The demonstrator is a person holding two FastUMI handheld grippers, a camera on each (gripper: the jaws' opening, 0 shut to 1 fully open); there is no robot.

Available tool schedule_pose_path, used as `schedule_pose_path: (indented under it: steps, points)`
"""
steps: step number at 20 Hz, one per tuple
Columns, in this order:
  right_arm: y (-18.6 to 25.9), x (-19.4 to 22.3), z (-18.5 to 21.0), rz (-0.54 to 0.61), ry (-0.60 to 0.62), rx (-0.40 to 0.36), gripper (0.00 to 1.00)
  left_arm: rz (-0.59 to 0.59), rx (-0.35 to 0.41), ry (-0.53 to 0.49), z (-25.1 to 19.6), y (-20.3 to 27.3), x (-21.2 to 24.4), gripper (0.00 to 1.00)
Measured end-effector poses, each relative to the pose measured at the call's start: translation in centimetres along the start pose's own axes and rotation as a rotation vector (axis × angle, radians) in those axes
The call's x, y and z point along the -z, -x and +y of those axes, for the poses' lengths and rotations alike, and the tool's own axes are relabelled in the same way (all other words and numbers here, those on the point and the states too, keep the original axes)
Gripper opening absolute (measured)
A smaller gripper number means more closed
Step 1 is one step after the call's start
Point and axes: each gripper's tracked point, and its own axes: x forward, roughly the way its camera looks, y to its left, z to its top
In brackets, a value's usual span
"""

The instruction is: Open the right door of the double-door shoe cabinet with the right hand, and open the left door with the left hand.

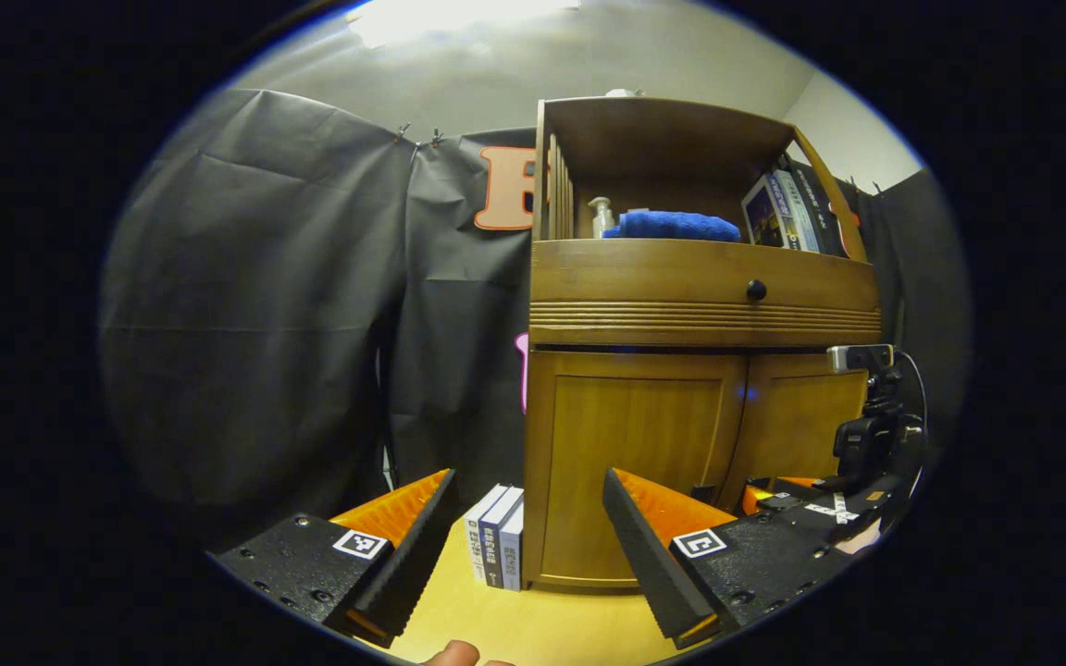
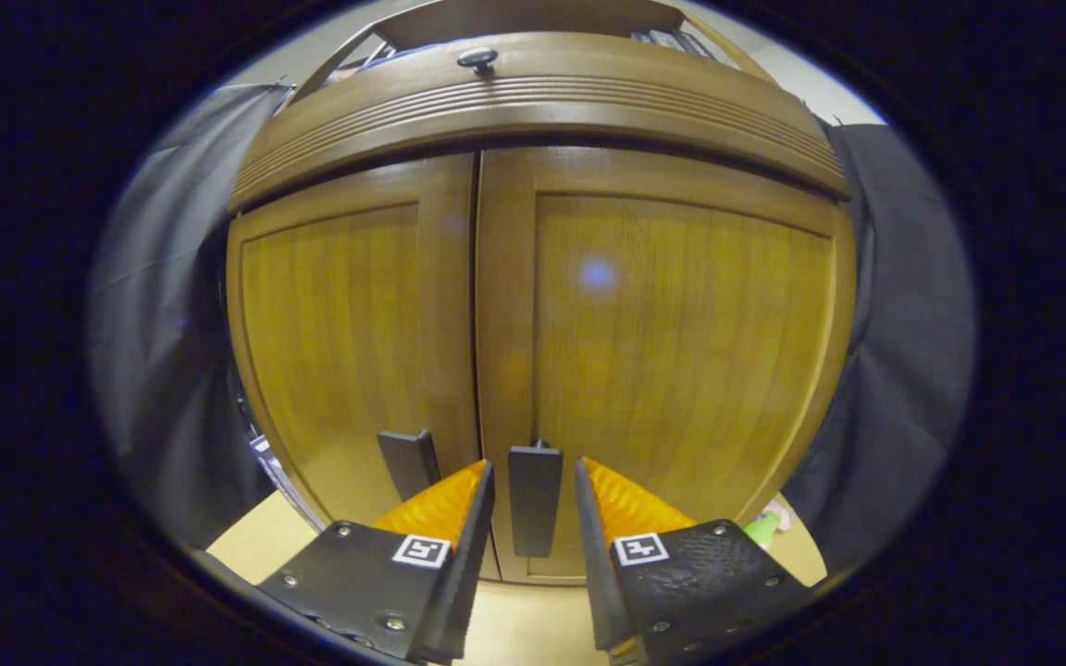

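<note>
Straddling the right door's handle (image 2: 534, 499), my right gripper (image 2: 533, 518) has fingers spread, not yet pinching — I judge I should close squarely, then pull along the hinge arc. My left gripper (image 1: 528, 518) hangs spread, well back from the shoe cabinet (image 1: 672, 462); hinges and interior stay hidden.

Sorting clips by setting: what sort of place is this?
Probably a staged recording booth, not a lived-in home: black cloth hangs as walls behind a wooden shoe cabinet on a tabletop, with books beside it.
</note>
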Motion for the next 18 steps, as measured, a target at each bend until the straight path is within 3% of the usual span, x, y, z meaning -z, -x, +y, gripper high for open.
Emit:
schedule_pose_path:
  steps: [2, 3, 4, 7, 8, 10, 18]
  points:
    - [-0.9, 0.2, 0.3, 0.009, -0.003, -0.003, 0.29, -0.002, -0.019, 0.005, 0.5, 0.1, 0.0, 0.94]
    - [-1.1, 0.2, 0.2, 0.015, -0.001, 0.005, 0.36, -0.006, -0.029, 0.009, 0.7, 0.2, 0.0, 0.94]
    - [-1.2, 0.2, 0.3, 0.021, -0.016, 0.011, 0.36, -0.009, -0.039, 0.011, 0.9, 0.2, 0.0, 0.94]
    - [-1.4, 0.1, -0.2, 0.027, -0.039, 0.039, 0.27, -0.003, -0.057, 0.019, 1.4, 0.5, 0.1, 0.94]
    - [-1.2, 0.2, -0.1, 0.033, -0.055, 0.055, 0.31, 0.000, -0.059, 0.024, 1.4, 0.7, 0.3, 0.94]
    - [-1.3, 0.4, 0.1, 0.031, -0.074, 0.070, 0.27, 0.003, -0.062, 0.034, 1.5, 1.2, 0.4, 0.94]
    - [0.7, 0.9, -0.4, 0.011, -0.097, 0.125, 0.27, 0.004, -0.054, 0.051, 1.9, 2.7, 0.6, 0.94]
